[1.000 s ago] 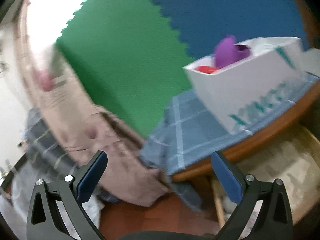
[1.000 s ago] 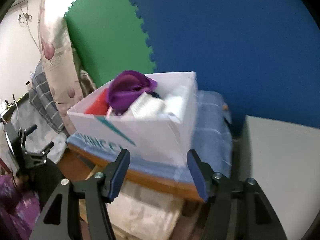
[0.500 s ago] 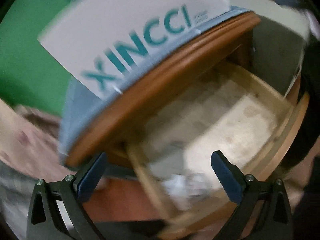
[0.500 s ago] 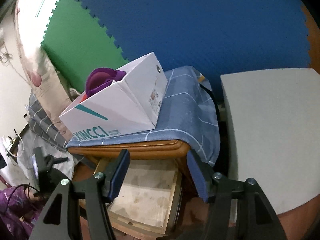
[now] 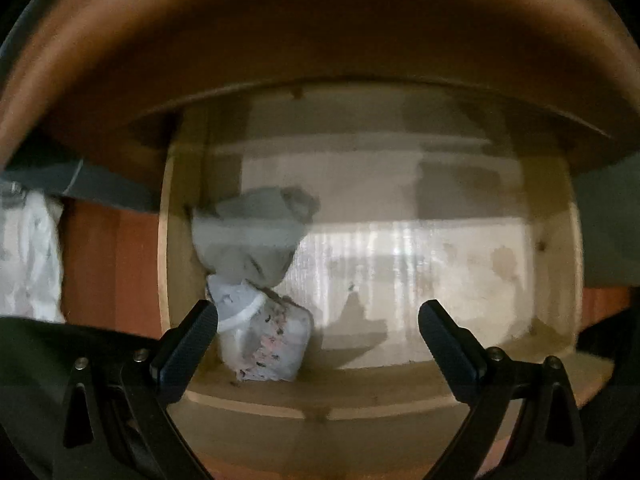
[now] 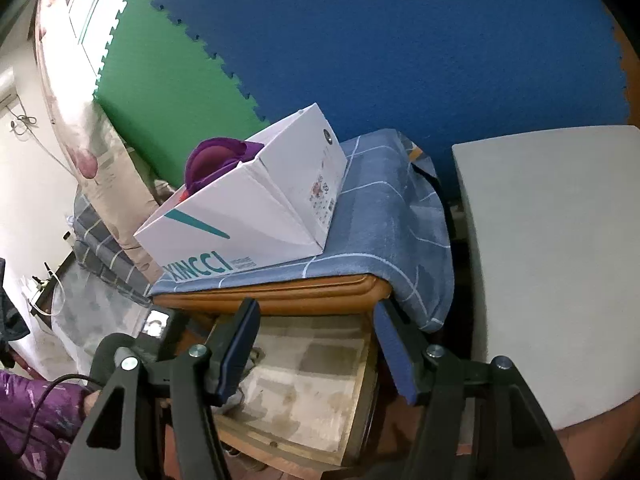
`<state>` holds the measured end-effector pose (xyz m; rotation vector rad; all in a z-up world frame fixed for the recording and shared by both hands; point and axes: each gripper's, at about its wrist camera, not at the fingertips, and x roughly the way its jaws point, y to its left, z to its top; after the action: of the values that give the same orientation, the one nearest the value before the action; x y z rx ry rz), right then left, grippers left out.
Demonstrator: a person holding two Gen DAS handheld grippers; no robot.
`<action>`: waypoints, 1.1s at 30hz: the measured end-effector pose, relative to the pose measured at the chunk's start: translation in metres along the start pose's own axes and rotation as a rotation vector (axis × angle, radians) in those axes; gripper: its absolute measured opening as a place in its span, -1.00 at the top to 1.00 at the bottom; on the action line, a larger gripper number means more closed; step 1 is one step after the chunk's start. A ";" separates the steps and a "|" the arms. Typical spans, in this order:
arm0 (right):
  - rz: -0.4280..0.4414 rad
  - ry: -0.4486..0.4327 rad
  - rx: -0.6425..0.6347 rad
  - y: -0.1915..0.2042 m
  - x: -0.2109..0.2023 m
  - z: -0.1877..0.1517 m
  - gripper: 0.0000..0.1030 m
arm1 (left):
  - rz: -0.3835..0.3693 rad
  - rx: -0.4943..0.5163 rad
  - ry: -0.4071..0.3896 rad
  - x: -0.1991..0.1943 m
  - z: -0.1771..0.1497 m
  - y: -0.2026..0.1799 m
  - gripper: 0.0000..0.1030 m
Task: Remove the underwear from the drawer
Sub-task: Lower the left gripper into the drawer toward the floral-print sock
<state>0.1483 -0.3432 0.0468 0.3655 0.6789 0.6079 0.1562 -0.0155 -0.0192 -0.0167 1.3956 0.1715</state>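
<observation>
Reaching stage, by the look of it: open pale-wood drawer (image 5: 552,264) pulled out under the overhanging brown wooden tabletop (image 5: 320,32), nothing lifted yet. Left gripper (image 5: 318,330) aimed steeply down into it, jaws released and wide, nothing between them. Task's thing: crumpled grey underwear (image 5: 252,236) against the drawer's left wall, with a pale patterned piece of underwear (image 5: 264,336) lying in front of it, just beside the left finger (image 5: 188,344). Rest of the drawer floor bare and stained.

Next move, as a judgement: shift leftward to centre the jaws over the bundle, lower until both pads straddle the cloth, then clench and lift straight up.

Right gripper (image 6: 316,348) held above the drawer's near edge, pointing shallowly down, jaws parted and holding nothing.

Around: white cardboard box lettered XINCCI (image 6: 248,224) with a purple garment (image 6: 218,158) inside, on a blue checked cloth (image 6: 384,216) draped over the tabletop; grey flat panel (image 6: 552,264) to the right; blue and green foam mats behind.

In the way: the overhanging top limits a rearward lift; the left wall crowds the finger; soft cloth may slip or come up two pieces together.
</observation>
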 end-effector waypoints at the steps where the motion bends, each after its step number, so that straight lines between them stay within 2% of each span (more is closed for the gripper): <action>1: 0.005 -0.001 0.001 -0.001 -0.001 0.000 -0.18 | 0.029 -0.014 0.004 0.006 0.000 0.000 -0.93; 3: 0.013 -0.002 0.007 -0.002 -0.002 0.000 -0.18 | 0.032 -0.032 0.046 0.015 0.005 0.005 -0.93; 7: 0.026 -0.006 0.033 -0.007 -0.003 0.000 -0.18 | -0.035 -0.100 0.148 0.039 0.002 0.008 -0.93; 12: 0.027 0.001 0.043 -0.008 -0.001 0.001 -0.18 | -0.094 -0.141 0.183 0.051 -0.001 0.007 -0.93; 17: 0.021 0.011 0.037 -0.006 0.001 0.000 -0.18 | -0.168 -0.259 0.226 0.064 -0.005 0.024 -0.90; 20: 0.020 0.015 0.039 -0.006 0.002 0.001 -0.18 | -0.104 -0.254 0.207 0.061 -0.006 0.024 -0.90; 23: 0.015 0.023 0.032 -0.005 0.003 0.000 -0.18 | -0.068 -0.284 0.235 0.063 -0.010 0.029 -0.90; 27: 0.016 0.028 0.033 -0.005 0.004 0.000 -0.18 | -0.060 -0.313 0.273 0.069 -0.011 0.034 -0.90; 30: 0.016 0.032 0.034 -0.005 0.005 0.000 -0.18 | -0.063 -0.351 0.344 0.078 -0.013 0.038 -0.91; 33: 0.021 0.031 0.033 -0.005 0.003 -0.001 -0.18 | -0.058 -0.376 0.357 0.081 -0.014 0.044 -0.92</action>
<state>0.1519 -0.3448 0.0422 0.3953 0.7164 0.6235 0.1500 0.0357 -0.0970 -0.4165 1.6973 0.3957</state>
